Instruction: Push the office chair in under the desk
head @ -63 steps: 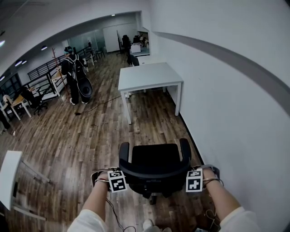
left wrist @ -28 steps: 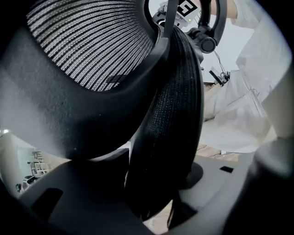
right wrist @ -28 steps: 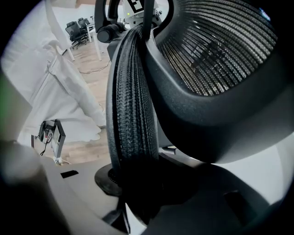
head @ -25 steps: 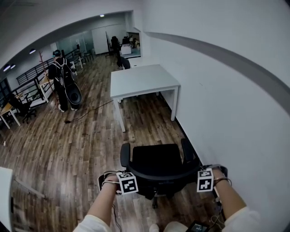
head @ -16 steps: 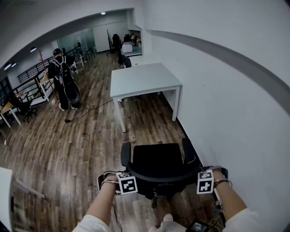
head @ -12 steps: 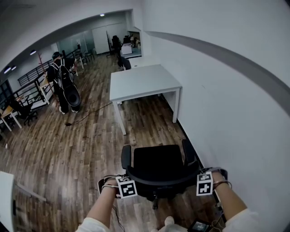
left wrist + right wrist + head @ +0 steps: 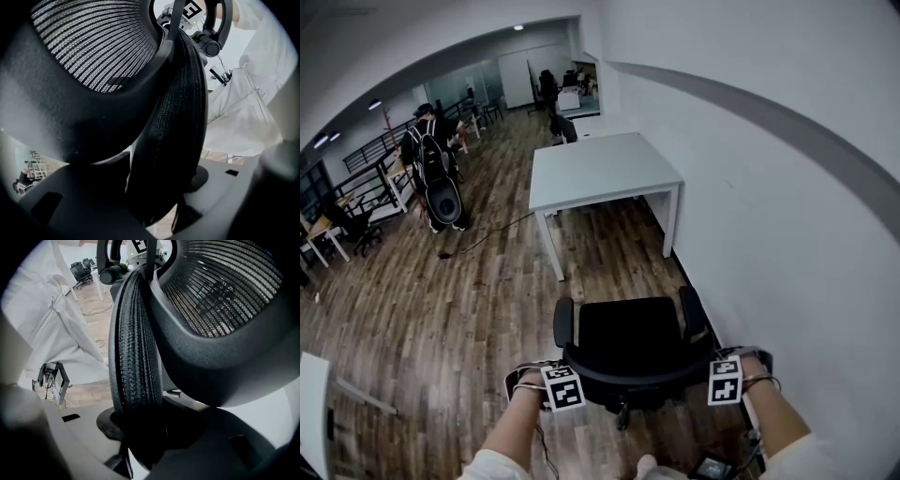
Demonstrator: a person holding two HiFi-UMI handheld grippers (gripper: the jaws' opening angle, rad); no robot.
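Since the chair (image 7: pixel 628 339) must roll straight, left claw (image 7: pixel 157 197) and right claw (image 7: pixel 140 437) each clamp one side of it; desk (image 7: pixel 598 169) sits well apart, ahead.

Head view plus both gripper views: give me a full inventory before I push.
floor: brown wood planks.
wall: white, grey stripe, right.
desk: one, white, beside the right wall, ahead.
office chair: one, black, mesh back, on the floor short of the desk.
person: one, dark clothes, backpack, standing far left.
cable: one, dark, on the floor near that person.
table: one, white, edge only, lower left.
left gripper: one, fingers shut on the chair back's left edge.
right gripper: one, fingers shut on its right edge.
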